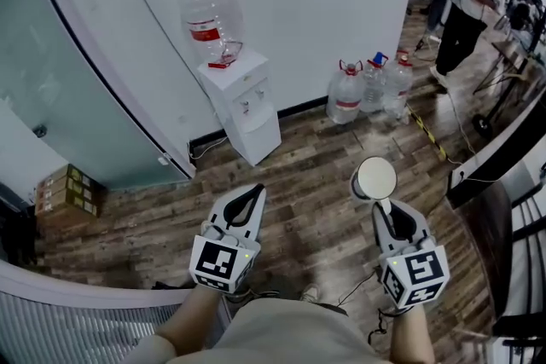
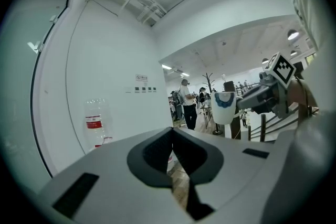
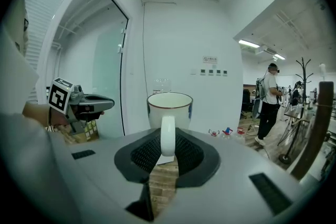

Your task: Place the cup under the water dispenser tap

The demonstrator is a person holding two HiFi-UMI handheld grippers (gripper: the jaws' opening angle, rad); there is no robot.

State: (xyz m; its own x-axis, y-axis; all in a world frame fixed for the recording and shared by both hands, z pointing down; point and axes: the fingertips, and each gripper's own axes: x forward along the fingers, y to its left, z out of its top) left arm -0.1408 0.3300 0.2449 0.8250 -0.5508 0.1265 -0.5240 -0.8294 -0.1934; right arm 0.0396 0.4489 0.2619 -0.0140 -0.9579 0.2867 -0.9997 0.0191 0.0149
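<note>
A white water dispenser (image 1: 247, 106) with a clear bottle (image 1: 212, 17) on top stands against the white wall, well ahead of me. My right gripper (image 1: 381, 199) is shut on the handle of a white cup (image 1: 375, 178), which it holds upright in the air above the wood floor. In the right gripper view the cup (image 3: 169, 107) rises just past the jaws, its handle (image 3: 167, 136) pinched between the pads. My left gripper (image 1: 243, 213) hangs beside it on the left, shut and empty. The left gripper view shows the cup (image 2: 224, 106) off to the right and the dispenser's bottle (image 2: 95, 123) to the left.
Three spare water bottles (image 1: 367, 85) stand on the floor right of the dispenser. People (image 1: 461, 4) stand at the far right by desks. A curved glass wall (image 1: 60, 81) and cardboard boxes (image 1: 68, 187) are on the left. A dark railing (image 1: 503, 175) runs along the right.
</note>
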